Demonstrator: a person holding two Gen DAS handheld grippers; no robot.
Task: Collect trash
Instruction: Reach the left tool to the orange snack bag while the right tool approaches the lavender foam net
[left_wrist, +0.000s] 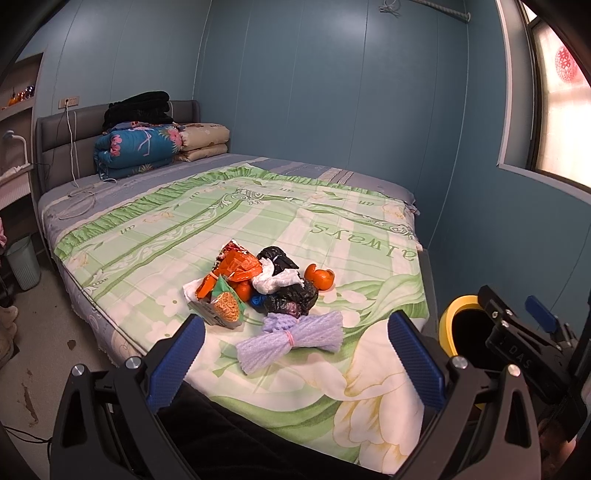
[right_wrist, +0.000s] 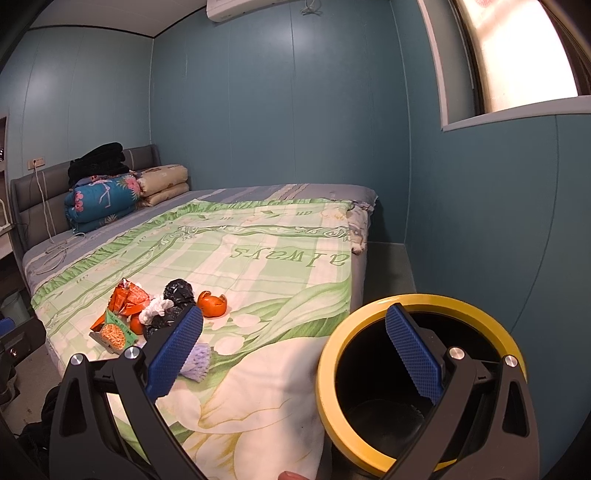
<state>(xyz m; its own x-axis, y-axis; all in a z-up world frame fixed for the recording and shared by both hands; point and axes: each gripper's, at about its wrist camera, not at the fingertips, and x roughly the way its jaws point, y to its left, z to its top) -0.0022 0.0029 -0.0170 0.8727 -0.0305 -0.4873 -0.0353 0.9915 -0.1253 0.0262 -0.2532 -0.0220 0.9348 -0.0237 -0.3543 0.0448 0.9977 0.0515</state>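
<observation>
Tongs come first in both wrist views: the left tongs (left_wrist: 295, 354) and the right tongs (right_wrist: 295, 354) each have black plastic arms ending in blue, diamond-textured pads, and both pairs stand wide apart, holding nothing. Beside the bed's foot corner, by the right tongs, stands a round bin (right_wrist: 421, 384) with a black inside and a smooth yellow rim, its mouth facing up. On the near part of the bed (left_wrist: 229, 218), spread with a green and white floral quilt, lies a lilac foam net bundle (left_wrist: 290, 341), ribbed and soft-looking, pinched at the middle by a pink band; its long axis runs left to right, rising slightly to the right. Just beyond it sits the trash pile: a flat noodle packet (left_wrist: 225, 308), crumpled orange wrappers (left_wrist: 236, 264), glossy black plastic bags (left_wrist: 291, 293) and white tissue (left_wrist: 277, 278). Orange peel (left_wrist: 319, 277), curled open, lies to the pile's right. Folded quilts (left_wrist: 140, 146) are stacked against the grey padded headboard.
</observation>
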